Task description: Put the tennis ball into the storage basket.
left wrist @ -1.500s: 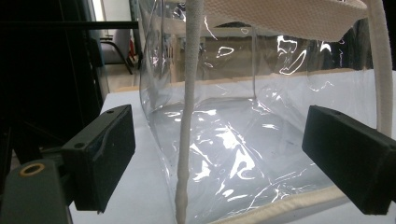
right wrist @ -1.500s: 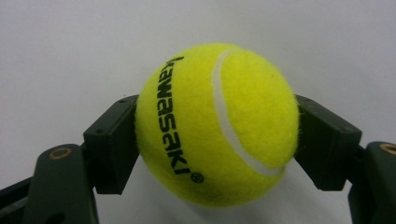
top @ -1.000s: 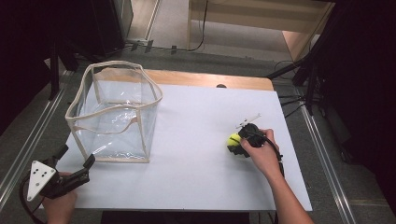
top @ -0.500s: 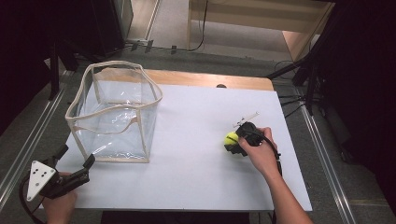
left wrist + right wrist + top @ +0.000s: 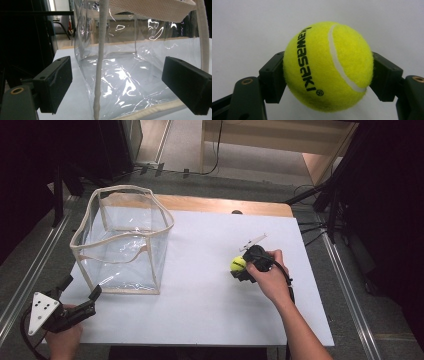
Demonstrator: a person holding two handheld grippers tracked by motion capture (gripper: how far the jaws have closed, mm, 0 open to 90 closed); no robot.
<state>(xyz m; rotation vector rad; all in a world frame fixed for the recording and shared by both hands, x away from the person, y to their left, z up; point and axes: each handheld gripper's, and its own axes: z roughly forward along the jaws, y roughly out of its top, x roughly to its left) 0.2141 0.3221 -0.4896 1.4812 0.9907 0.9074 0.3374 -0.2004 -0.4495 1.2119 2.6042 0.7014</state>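
**Ana:** Right gripper [image 5: 241, 268] first: what has it got?

**Ben:** It is clamped on a yellow tennis ball [image 5: 237, 264]. In the right gripper view the 2 black jaws press against the ball's [image 5: 328, 66] sides, and the black lettering on it faces the camera.

**Ana:** Where is that on the table [image 5: 200, 300]?

**Ben:** Over its white top, toward the right side, well apart from the clear bag [image 5: 122, 242].

**Ana:** And the bag?

**Ben:** It stands upright on the left part of the table, with its cream-trimmed mouth open upward.

**Ana:** Left gripper [image 5: 80, 295]?

**Ben:** Near the front left corner of the table, jaws spread wide and holding nothing. In the left gripper view it [image 5: 115, 87] faces the bag [image 5: 125, 75], with 1 cream corner seam rising between the jaws.
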